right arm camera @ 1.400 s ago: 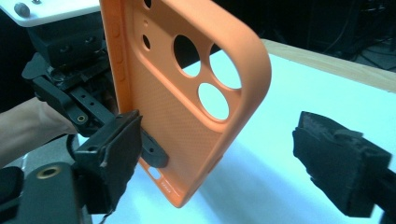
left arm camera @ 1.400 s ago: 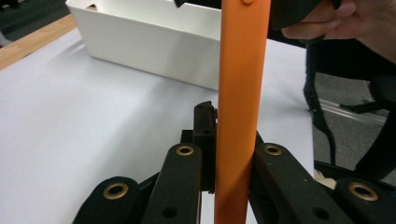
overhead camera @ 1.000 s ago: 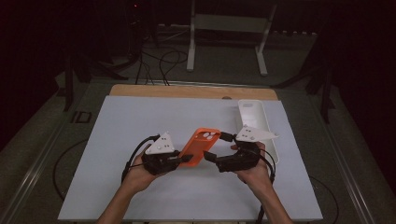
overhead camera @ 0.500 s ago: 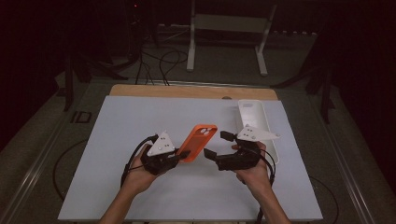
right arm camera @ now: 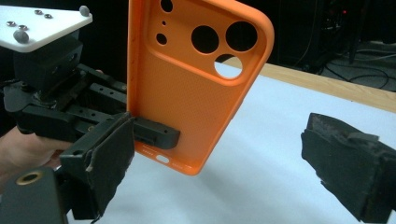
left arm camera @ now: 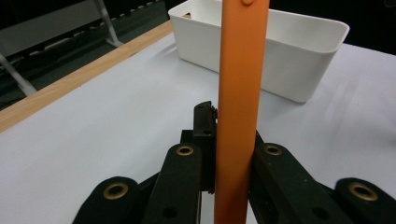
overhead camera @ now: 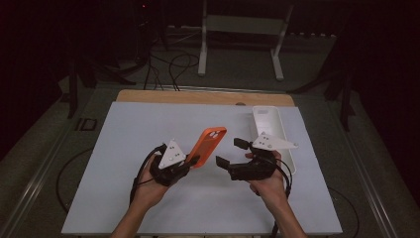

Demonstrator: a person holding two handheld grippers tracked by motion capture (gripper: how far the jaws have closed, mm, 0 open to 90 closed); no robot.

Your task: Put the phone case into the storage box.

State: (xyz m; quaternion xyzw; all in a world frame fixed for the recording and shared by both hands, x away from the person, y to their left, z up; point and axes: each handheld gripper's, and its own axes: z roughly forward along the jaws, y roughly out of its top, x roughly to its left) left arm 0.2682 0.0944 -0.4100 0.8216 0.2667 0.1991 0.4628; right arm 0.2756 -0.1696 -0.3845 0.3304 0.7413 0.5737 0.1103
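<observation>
**Above the surface, a phone case changes hands**

Above the white surface (overhead camera: 124, 148), the left hand-held gripper (overhead camera: 190, 161) pinches the orange phone case (overhead camera: 210, 144) by its lower edge, holding it upright. The right hand-held gripper (overhead camera: 229, 152) waits just beside it, jaws spread. A handover seems under way; next, the right must close on the free edge. A white bin (overhead camera: 267, 121) stands behind, not obstructing.

Both tongs are black, with brass-ringed holes (seen in the left gripper view). Each carries a grey three-cornered plate. Black cables trail.
</observation>
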